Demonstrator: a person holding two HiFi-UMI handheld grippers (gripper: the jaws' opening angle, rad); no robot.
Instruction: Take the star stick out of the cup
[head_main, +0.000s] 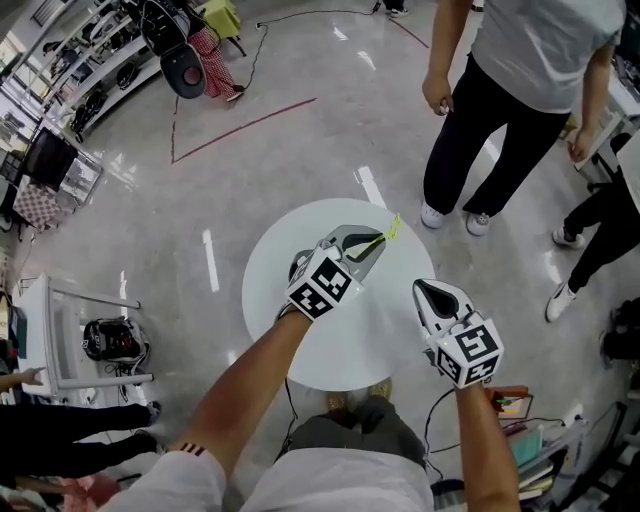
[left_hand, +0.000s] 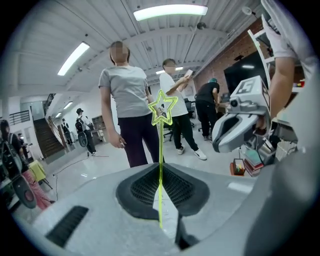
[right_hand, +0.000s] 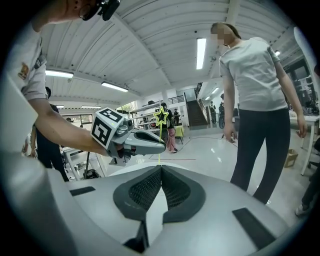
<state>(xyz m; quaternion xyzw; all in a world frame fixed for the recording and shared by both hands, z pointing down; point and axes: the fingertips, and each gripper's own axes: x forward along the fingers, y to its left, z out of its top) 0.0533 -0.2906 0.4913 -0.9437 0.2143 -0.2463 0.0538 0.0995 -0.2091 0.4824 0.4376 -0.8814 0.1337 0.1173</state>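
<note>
We see the left gripper's (head_main: 368, 243) ribbed black fingers (left_hand: 140, 187) pinching the thin neon-green star stick (left_hand: 161, 145) above the round white bench (head_main: 385, 320). Its hollow star outline reads clearly only in the gripper views. The right gripper's (right_hand: 161, 170) fingers are closed and empty.

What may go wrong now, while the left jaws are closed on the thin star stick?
The star stick is thin, and the left gripper pinches only its lower part, so it might slip or tilt. The right gripper is close beside it, jaws shut and empty; a sideways swing may knock the star against it.
</note>
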